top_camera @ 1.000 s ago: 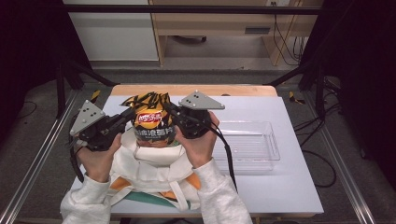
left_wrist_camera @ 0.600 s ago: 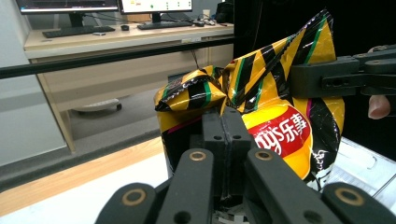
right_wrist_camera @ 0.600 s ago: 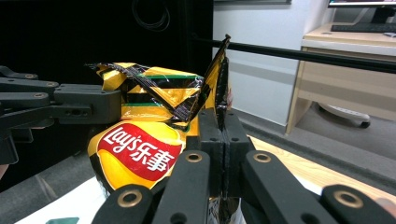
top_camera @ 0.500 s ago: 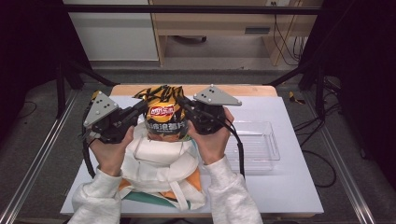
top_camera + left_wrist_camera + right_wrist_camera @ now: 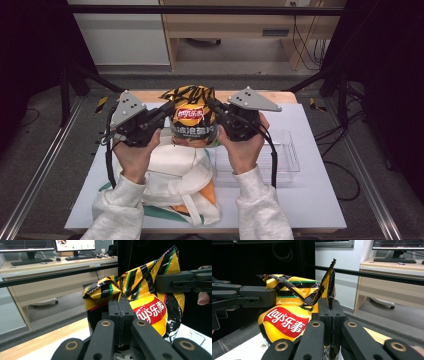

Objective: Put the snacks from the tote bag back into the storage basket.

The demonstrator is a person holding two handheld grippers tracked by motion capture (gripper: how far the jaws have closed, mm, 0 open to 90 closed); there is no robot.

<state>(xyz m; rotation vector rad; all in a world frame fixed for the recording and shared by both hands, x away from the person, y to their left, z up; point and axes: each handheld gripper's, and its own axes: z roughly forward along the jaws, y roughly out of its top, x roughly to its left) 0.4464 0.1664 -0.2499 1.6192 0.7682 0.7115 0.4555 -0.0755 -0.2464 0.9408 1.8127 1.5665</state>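
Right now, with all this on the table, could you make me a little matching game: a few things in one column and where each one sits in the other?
Things:
1. chip bag
2. clear tray
3. cloth bag
4. left tongs

Places or states:
A. lying on the white table, under the forearms
B. held up between both tongs
C. shut on the bag's edge
D. on the table's right side

Pairs: 1-B, 2-D, 3-A, 4-C
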